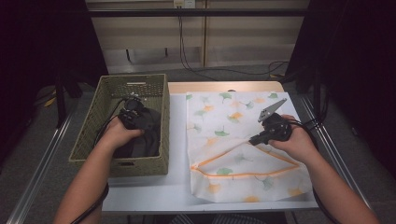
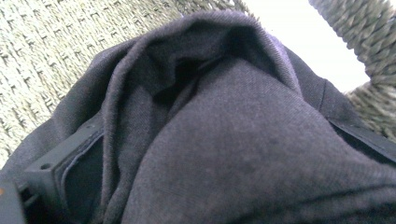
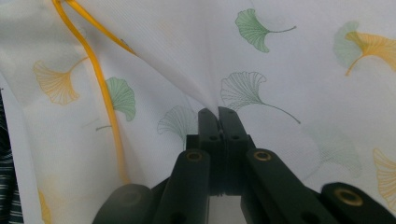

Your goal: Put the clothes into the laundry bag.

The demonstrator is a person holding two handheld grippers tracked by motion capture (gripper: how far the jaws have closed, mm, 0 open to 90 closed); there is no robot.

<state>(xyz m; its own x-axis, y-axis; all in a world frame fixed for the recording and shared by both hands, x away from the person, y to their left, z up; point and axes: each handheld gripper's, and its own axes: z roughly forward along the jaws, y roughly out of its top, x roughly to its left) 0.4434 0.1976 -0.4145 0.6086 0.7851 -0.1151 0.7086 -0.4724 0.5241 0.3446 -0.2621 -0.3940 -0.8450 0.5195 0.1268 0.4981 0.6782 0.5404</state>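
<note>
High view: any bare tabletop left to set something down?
Bare white tabletop: a strip between the woven olive basket and the white leaf-print laundry bag, and along the front edge. The right half is covered; the basket holds dark cloth.

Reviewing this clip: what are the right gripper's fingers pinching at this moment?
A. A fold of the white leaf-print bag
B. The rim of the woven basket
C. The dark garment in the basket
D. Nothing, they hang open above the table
A. In the right gripper view, the right gripper has its fingers shut on a raised fold of the white leaf-print bag, which puckers up at their tips.
</note>
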